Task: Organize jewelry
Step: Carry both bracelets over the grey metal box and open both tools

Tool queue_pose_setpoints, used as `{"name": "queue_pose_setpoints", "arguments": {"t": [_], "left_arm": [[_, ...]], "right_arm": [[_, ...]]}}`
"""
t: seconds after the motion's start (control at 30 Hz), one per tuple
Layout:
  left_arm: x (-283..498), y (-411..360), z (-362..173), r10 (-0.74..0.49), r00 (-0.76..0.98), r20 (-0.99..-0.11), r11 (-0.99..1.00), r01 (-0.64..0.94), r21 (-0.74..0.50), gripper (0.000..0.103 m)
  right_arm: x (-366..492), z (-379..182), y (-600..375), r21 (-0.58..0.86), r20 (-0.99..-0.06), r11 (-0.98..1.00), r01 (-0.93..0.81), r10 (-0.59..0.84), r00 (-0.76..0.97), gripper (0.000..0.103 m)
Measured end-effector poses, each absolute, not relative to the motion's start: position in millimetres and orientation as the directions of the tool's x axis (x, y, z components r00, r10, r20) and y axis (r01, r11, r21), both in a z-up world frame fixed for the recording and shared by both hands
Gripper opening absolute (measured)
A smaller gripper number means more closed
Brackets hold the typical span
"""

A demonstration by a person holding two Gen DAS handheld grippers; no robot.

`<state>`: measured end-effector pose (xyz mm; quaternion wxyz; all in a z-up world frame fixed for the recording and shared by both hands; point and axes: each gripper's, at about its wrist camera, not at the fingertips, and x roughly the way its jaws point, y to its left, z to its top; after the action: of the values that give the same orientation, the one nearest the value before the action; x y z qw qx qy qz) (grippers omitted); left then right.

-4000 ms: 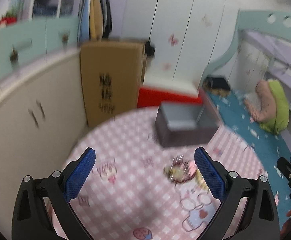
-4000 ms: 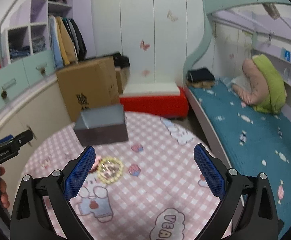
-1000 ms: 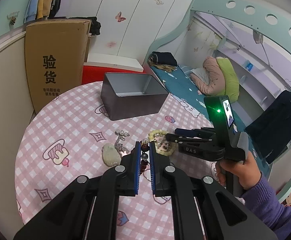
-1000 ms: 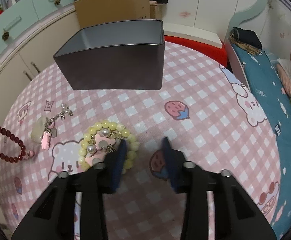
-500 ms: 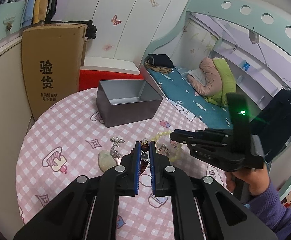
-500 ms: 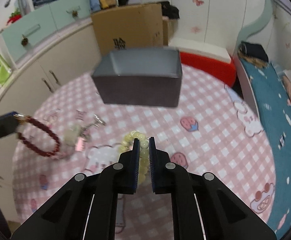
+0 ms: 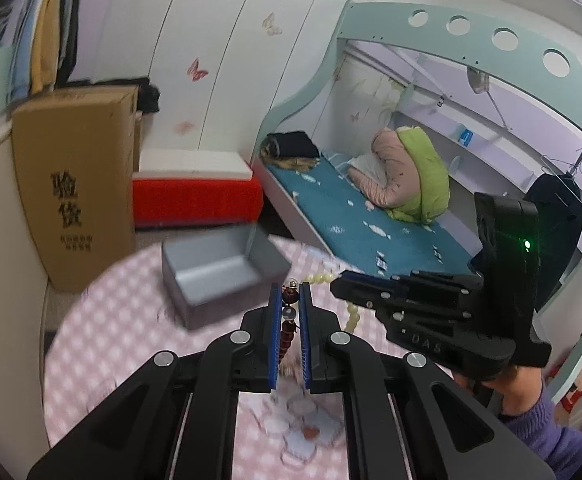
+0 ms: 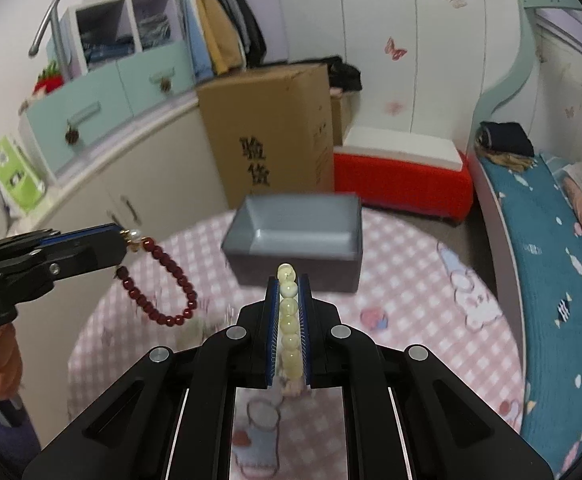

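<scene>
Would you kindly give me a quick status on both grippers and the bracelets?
Left gripper shut on red bead bracelet, lifted. Right gripper shut on yellow bead bracelet, lifted. Grey tin open ahead, path unobstructed.

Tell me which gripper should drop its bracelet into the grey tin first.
Right, probably. The right gripper holds the yellow bead bracelet centred in front of the open grey tin, while the left gripper, holding the red bead bracelet, sits off to the tin's left.

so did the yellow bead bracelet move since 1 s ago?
Yes. The yellow bead bracelet has gone from lying on the pink checked tablecloth up into the shut right gripper, raised toward the grey tin box.
</scene>
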<state>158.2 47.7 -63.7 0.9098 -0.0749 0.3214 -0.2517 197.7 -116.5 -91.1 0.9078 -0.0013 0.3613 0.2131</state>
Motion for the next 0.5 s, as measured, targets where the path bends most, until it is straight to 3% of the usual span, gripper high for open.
{"name": "queue_pose_setpoints", "arguments": {"t": [0.2, 0.5], "left_arm": [[204.8, 39.5, -46.9, -0.488, 0.683, -0.543, 0.872, 0.403, -0.276, 0.007], [289.0, 36.5, -104.1, -0.381, 0.609, -0.696, 0.924, 0.273, -0.268, 0.007]], "right_arm": [[240.9, -74.8, -111.4, 0.180, -0.621, 0.917, -0.356, 0.386, 0.682, 0.010], [310.5, -121.5, -94.8, 0.269, -0.683, 0.913, -0.307, 0.406, 0.607, 0.010]]}}
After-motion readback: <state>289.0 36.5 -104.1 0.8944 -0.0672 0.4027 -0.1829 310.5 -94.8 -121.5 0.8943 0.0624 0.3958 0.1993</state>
